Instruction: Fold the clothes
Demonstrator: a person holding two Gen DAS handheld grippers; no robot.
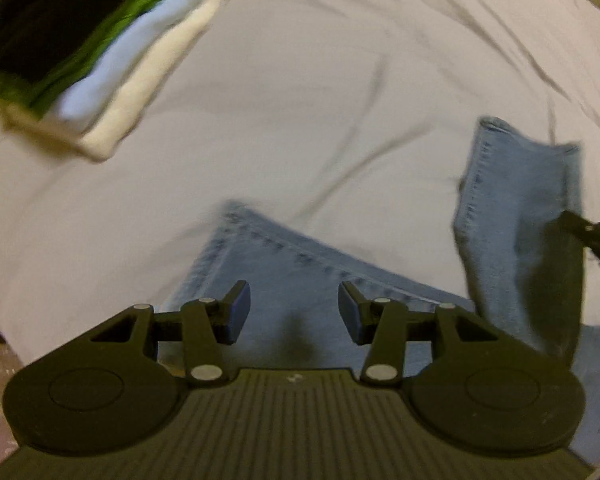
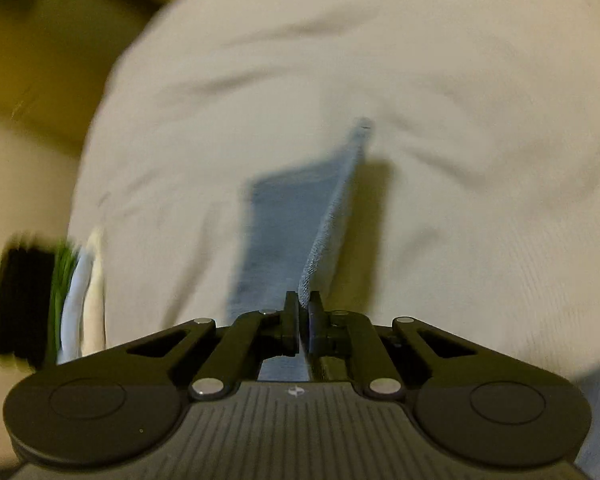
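Light blue jeans (image 1: 284,264) lie on a white bed sheet (image 1: 300,100). My left gripper (image 1: 294,312) hovers over a corner of the denim, pointing steeply down, open, with nothing between its pads. At the right of the left wrist view a part of the jeans is lifted (image 1: 520,208), and the black tip of my right gripper (image 1: 592,232) holds it. In the right wrist view my right gripper (image 2: 302,312) is shut on the jeans' edge, and the jeans (image 2: 292,220) stretch away from it over the sheet (image 2: 420,120).
A stack of folded clothes (image 1: 80,40), black on top, then green, pale blue and white, sits on the sheet at the far left. The same stack (image 2: 52,304) shows at the left edge of the right wrist view. Beyond the bed's edge lies a brownish floor (image 2: 40,60).
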